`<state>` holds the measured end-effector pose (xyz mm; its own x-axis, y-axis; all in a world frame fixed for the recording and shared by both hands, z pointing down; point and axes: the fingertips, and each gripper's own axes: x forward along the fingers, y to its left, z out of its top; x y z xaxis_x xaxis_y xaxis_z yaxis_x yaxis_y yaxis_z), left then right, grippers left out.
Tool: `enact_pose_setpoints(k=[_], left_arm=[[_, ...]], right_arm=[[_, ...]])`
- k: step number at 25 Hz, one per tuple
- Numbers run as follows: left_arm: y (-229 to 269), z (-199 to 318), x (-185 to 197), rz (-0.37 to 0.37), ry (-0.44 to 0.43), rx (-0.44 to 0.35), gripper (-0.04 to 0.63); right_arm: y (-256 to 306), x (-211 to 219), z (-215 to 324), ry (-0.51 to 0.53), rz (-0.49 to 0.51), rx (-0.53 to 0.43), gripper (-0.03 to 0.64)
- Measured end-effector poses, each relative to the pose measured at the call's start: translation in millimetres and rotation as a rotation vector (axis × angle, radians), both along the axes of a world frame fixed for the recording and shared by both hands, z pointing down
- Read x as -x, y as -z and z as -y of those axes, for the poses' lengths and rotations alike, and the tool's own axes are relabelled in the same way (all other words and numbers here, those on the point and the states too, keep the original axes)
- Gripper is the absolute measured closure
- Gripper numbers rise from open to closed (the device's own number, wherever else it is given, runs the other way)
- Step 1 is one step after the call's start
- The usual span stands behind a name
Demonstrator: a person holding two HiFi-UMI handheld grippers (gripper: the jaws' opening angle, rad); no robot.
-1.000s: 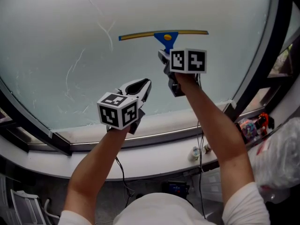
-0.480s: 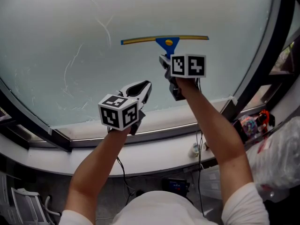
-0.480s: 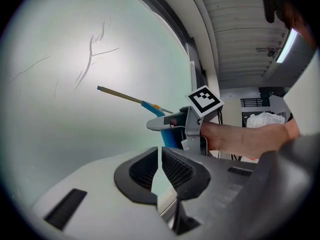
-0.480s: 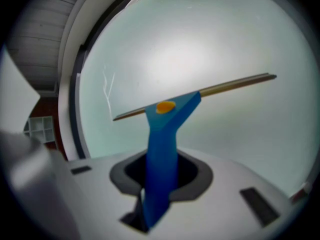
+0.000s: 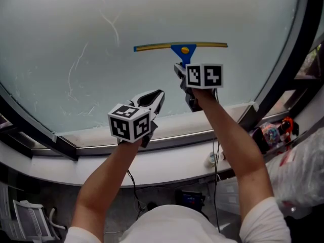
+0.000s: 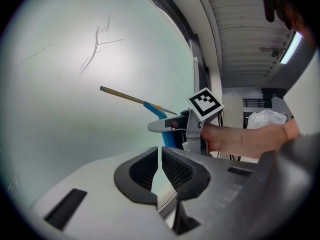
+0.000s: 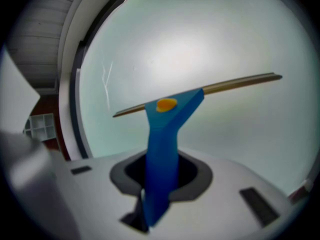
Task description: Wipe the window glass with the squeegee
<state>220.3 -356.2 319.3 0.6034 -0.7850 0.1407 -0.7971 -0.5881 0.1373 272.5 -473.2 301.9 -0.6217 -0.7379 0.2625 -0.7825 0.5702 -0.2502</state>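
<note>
The squeegee point(image 5: 182, 48) is clamped by its blue handle between the jaws of the right gripper point(image 7: 160, 181), with its blade laid on the window glass point(image 5: 61, 29) just beyond them. It is judged light and stiff, with a pliant rubber edge, and is best held low on the handle. The left gripper point(image 6: 160, 166), beside and lower, is nearly closed on nothing.

The squeegee point(image 5: 182, 47) now sits lower on the window glass point(image 5: 212, 9) than a second ago, its yellow-edged blade having slid down and slightly to the right while keeping nearly level. The right tool point(image 5: 180, 68), clamped on the blue handle, has come down with it. The left tool point(image 5: 156, 96) has also sunk a little and drifted slightly right.
</note>
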Motion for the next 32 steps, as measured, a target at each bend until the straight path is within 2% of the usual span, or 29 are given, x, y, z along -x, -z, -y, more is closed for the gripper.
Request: enact_pose_setpoints(k=[32], left_arm=[[-76,4,-14,-0.015,0.018,0.123,0.548]], right_arm=[[-114,-3,-3,0.071,-0.104,0.134,0.522]])
